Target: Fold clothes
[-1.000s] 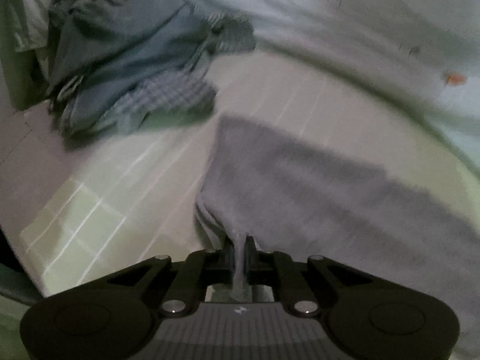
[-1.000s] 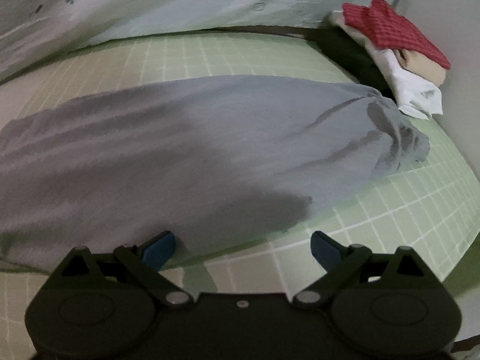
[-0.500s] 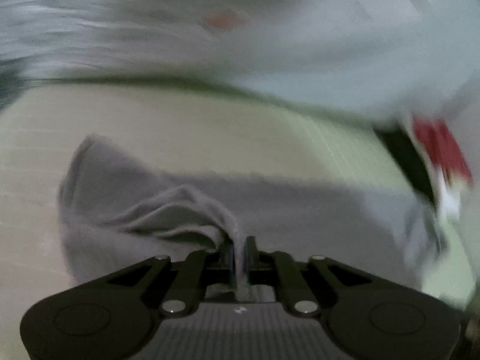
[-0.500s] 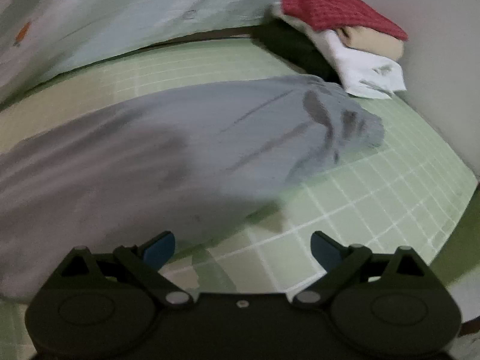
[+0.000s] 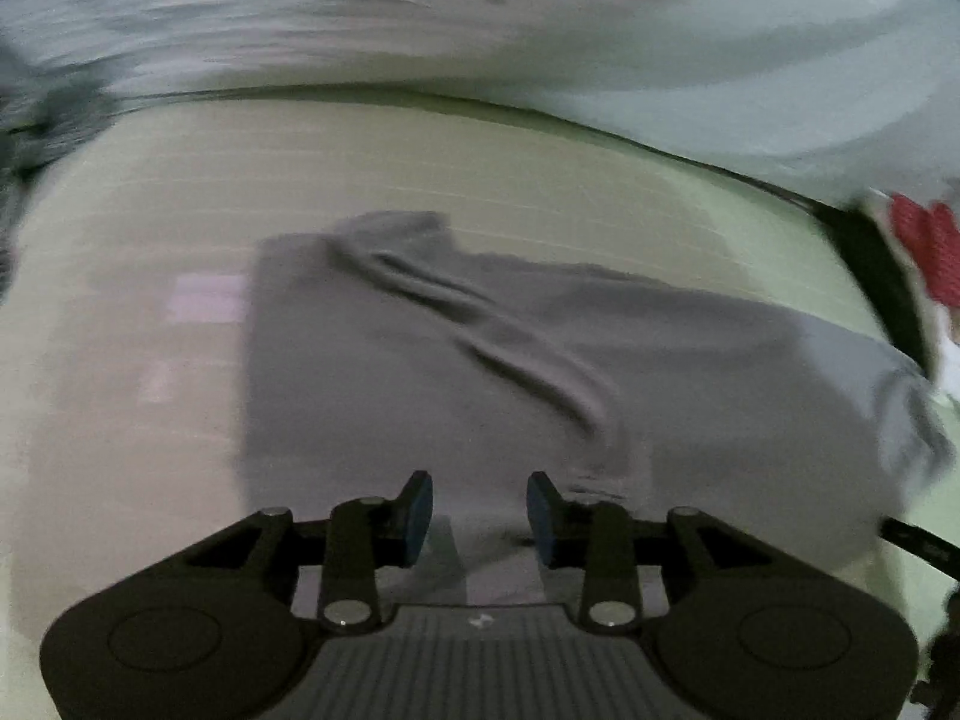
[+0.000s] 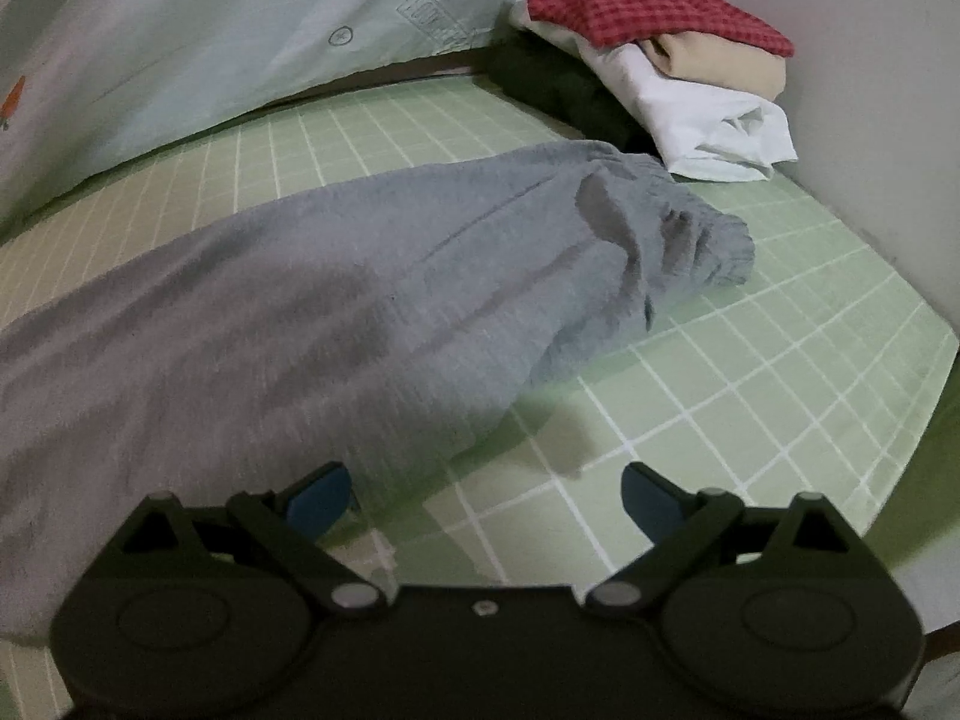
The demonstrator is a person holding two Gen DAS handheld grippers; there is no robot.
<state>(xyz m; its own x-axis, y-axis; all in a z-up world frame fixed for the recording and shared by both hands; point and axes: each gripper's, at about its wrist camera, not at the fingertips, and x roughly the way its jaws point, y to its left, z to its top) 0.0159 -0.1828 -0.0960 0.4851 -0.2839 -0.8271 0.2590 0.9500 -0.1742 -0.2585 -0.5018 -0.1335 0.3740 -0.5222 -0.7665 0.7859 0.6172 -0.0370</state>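
Note:
A grey garment (image 5: 540,360) lies spread on the green gridded mat (image 5: 420,168), with one end folded over and long creases running across it. My left gripper (image 5: 480,510) hovers just over its near edge. Its jaws are opening, and grey fabric shows in the gap without either pad pressing on it. In the right wrist view the same grey garment (image 6: 300,312) stretches left to right, its gathered end at the right. My right gripper (image 6: 486,498) stands wide open above the garment's near edge and the mat (image 6: 750,360), holding nothing.
A stack of folded clothes (image 6: 660,60), red checked on top over beige and white, sits at the far right corner beside a wall (image 6: 870,90). A pale printed sheet (image 6: 240,30) borders the mat's far side. The stack (image 5: 924,252) shows blurred at the left view's right edge.
My left gripper swung away from the heap of unfolded clothes, carried the garment's end across, then parted its jaws off the cloth. My right gripper stayed open and shifted slightly.

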